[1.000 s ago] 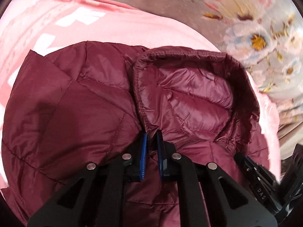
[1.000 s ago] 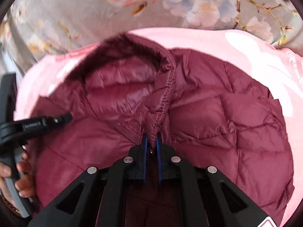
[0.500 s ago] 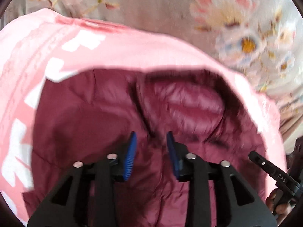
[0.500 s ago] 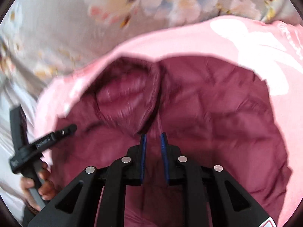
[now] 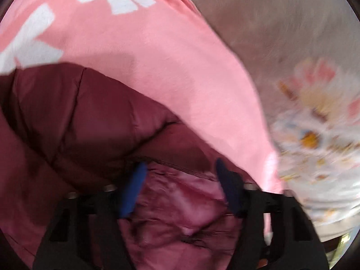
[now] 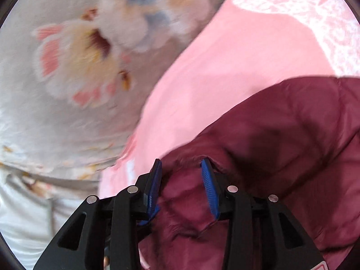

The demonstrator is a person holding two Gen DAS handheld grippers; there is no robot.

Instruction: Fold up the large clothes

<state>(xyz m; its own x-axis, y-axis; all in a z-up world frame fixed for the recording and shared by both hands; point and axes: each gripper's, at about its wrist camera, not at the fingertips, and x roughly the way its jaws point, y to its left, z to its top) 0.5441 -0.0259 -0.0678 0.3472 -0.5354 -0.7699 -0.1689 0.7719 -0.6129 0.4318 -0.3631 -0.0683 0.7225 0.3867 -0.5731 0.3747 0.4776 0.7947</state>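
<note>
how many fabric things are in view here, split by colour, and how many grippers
maroon quilted jacket: 1
pink garment with white print: 1
grey floral bedsheet: 1
grippers: 2, the left gripper and the right gripper, both with jaws opening over the jacket, nothing clamped
total: 5

My left gripper (image 5: pixel 181 185) was a black plastic frame with triangular cut-outs in its arms and round silver screw heads along the top of the linkage. Its fingers (image 5: pixel 132 191) carried ribbed blue pads, blurred in that view. My right gripper (image 6: pixel 182 181) had the same black frame, silver screws and ribbed blue pads, plus a red-edged label at its lower right corner.
</note>
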